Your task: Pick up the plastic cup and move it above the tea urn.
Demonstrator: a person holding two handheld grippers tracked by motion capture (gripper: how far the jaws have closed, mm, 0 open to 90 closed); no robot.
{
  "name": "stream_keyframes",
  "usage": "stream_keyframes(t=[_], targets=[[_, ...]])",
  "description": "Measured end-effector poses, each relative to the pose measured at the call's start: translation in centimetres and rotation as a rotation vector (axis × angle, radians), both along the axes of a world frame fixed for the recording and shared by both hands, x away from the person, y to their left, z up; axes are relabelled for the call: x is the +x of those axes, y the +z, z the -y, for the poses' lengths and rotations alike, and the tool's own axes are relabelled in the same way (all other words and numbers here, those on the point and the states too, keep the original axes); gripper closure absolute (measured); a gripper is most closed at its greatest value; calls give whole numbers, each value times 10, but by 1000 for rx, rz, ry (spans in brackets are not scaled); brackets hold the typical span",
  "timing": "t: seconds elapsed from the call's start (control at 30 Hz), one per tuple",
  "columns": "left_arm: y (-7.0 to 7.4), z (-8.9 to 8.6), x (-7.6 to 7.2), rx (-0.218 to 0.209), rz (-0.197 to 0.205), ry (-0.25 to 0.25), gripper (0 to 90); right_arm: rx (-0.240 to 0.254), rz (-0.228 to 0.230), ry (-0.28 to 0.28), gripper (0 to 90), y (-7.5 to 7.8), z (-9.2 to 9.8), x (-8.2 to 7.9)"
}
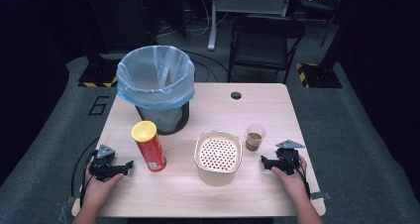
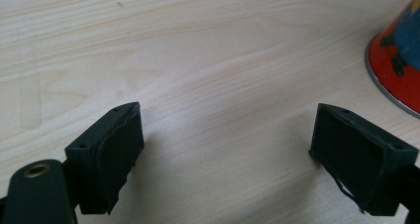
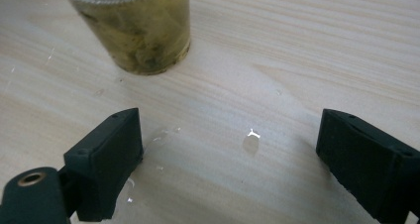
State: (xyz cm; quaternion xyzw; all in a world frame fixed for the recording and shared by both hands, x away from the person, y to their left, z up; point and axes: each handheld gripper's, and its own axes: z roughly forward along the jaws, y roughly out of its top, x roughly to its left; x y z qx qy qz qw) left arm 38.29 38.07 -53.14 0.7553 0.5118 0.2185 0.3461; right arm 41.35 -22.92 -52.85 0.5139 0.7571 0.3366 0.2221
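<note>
My left gripper rests low over the table near its left front, jaws open and empty. A red tube can with a yellow lid stands just right of it; its red base shows at the right edge of the left gripper view. My right gripper sits at the right front, open, with bare wood and small water drops between its jaws. A clear plastic cup of brownish liquid stands just beyond it.
A cream container with a perforated top sits at the table's centre front. A black bin lined with a blue bag stands at the back left. A round cable hole is in the tabletop. A folding chair is behind.
</note>
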Motion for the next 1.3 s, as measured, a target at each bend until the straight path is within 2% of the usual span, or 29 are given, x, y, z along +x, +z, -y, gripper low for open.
stream_keyframes(t=[0.03, 0.07, 0.17, 0.2, 0.53, 0.57, 0.6, 0.63, 0.67, 0.73, 0.77, 0.8, 0.87, 0.9, 0.93, 0.97, 1.0, 1.07, 1.1, 1.13, 1.17, 1.2, 1.27, 1.3], targets=[[0, 0, 1, 3, 9, -1, 123, 3, -3, 13, 100, 0, 0, -1], [0, 1, 1, 0, -7, -4, 123, -4, 0, 25, 100, 0, 1, -2], [0, 1, 1, 2, 1, -4, 123, -3, -3, 44, 103, 0, 2, -5], [1, 1, 1, 2, -11, -7, 126, 1, 1, 55, 124, 0, 3, -7], [0, 2, -1, 6, 7, 12, 134, 9, 12, 68, 201, 1, 6, -11], [0, 2, -1, 7, 6, 12, 134, 10, 15, 54, 227, 1, 6, -12], [0, 2, -1, 9, 5, 16, 134, 10, 10, 69, 310, 3, 7, -13], [0, 2, -1, 9, 5, 16, 134, 10, 10, 69, 310, 3, 7, -13], [1, 3, -3, 5, -4, 16, 133, 17, -14, 70, 408, 7, 7, -14], [1, 3, -4, 2, -7, 16, 133, 30, -34, 74, 462, 10, 5, -14], [1, 3, -4, 2, -7, 16, 133, 31, -29, 76, 478, 11, 4, -14], [0, 3, -3, 6, 8, 25, 133, 37, -30, 80, 485, 15, 2, -17], [0, 3, -3, 6, 7, 25, 133, 42, -18, 87, 506, 24, -1, -22], [0, 3, -3, 6, 7, 25, 134, 42, -18, 87, 506, 24, -1, -22], [0, 4, -4, 1, 6, 27, 134, 77, -26, 89, 518, 36, -4, -27], [0, 4, -4, 4, 7, 27, 133, 92, -32, 89, 522, 40, -6, -29], [0, 3, -4, 7, 2, 23, 134, 95, -29, 96, 522, 48, -8, -31], [0, 3, -4, 5, 7, 27, 133, 97, -22, 107, 522, 53, -9, -33], [0, 4, -4, -2, 5, 29, 134, 92, -10, 125, 523, 69, -15, -37], [0, 4, -4, -2, 5, 29, 133, 92, -10, 125, 523, 69, -15, -37], [0, 3, -4, 7, 7, 26, 133, 94, -5, 139, 526, 77, -18, -37], [0, 4, -4, 4, 7, 27, 134, 96, 1, 166, 537, 93, -25, -37], [0, 4, -4, -3, 5, 29, 134, 108, 5, 196, 549, 109, -33, -35], [0, 4, -4, -3, 5, 29, 133, 108, 5, 196, 549, 109, -33, -35]])
